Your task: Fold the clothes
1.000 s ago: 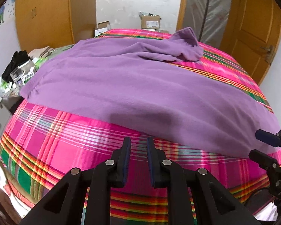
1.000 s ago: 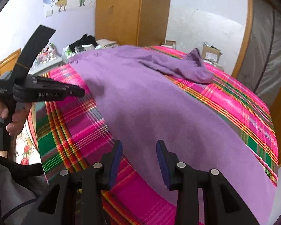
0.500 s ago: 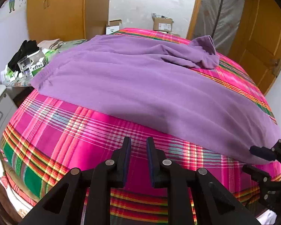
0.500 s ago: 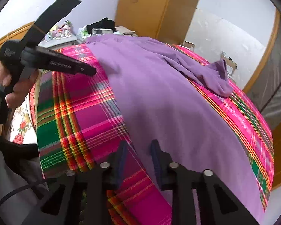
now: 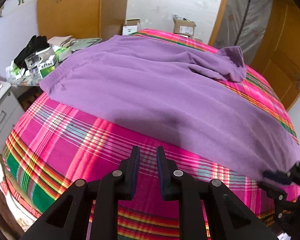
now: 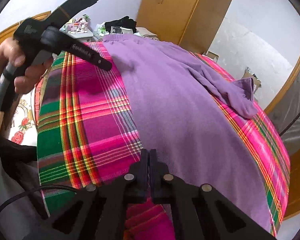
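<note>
Right wrist: right tongs (image 6: pixel 149 156) pinch purple garment (image 6: pixel 180 110) hem.

Black hand-held gripper (image 5: pixel 147 172) with silver screws, blue pads.

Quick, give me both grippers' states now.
Left gripper: open, empty, over the plaid bedspread.
Right gripper: shut on the purple garment, at its near edge.
</note>
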`<state>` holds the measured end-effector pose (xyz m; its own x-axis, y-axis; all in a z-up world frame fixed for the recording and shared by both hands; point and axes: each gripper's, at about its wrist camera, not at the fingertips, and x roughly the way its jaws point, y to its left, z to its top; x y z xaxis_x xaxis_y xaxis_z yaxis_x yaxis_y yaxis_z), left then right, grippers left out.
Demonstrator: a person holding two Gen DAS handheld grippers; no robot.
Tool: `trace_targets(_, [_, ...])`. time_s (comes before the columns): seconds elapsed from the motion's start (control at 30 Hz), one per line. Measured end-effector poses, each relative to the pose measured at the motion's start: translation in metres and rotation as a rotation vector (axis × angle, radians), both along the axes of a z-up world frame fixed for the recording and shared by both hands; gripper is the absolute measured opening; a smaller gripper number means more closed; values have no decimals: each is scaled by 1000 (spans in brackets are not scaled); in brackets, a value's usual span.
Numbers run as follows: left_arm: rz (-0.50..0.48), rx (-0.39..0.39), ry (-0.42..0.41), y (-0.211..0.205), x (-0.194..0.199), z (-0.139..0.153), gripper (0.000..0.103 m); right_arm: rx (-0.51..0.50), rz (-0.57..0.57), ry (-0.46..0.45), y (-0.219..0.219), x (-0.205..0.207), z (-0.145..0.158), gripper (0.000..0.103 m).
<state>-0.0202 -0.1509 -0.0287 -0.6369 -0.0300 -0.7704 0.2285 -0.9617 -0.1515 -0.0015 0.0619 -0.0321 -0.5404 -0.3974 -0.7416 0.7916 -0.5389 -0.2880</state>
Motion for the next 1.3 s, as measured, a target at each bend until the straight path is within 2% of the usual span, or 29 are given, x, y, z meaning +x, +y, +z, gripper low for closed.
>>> trace_targets(0.13, [36,73,9,-19,1,0,17,-49,-25,-8,7,-2,6,1])
trace_targets(0.17, [40,106,16,-23,1,0,20,-69,-28,-18,9,-3,8,1])
trace_targets(0.2, [43,139,24,-27,1,-1,25,-88,-31,-25,10,-3,10,1])
trace_targets(0.27, [48,206,38,-35,2,-1,42,-115,-32,-34,12,-1,14,1])
trace_targets(0.3, [46,240,45,-36,2,-1,45,-129,-32,-36,12,1,16,1])
trace_targets(0.6, [5,448,49,-30,-4,-7,46,-283,-64,-39,33,4,48,1])
trace_targets(0.7, [-4,514,47,-27,-6,-9,45,-291,-60,-46,33,4,50,1])
trace_targets(0.83, [31,601,63,-33,-9,-14,46,-283,-51,-58,33,8,46,1])
trace_targets(0.9, [48,603,68,-36,-11,-15,35,-277,-51,-69,33,8,43,1])
trace_targets(0.93, [67,594,64,-37,-12,-16,15,-272,-49,-75,33,9,42,1])
trace_targets(0.97, [85,585,60,-39,-13,-16,4,-265,-46,-80,33,9,40,1])
trace_targets(1.03, [110,571,65,-41,-11,-16,3,-247,-37,-94,30,10,36,1])
trace_targets(1.2, [148,472,110,-45,4,-1,3,-209,14,-132,23,17,28,1])
trace_targets(1.3, [157,433,108,-47,15,1,3,-162,25,-176,18,17,14,1])
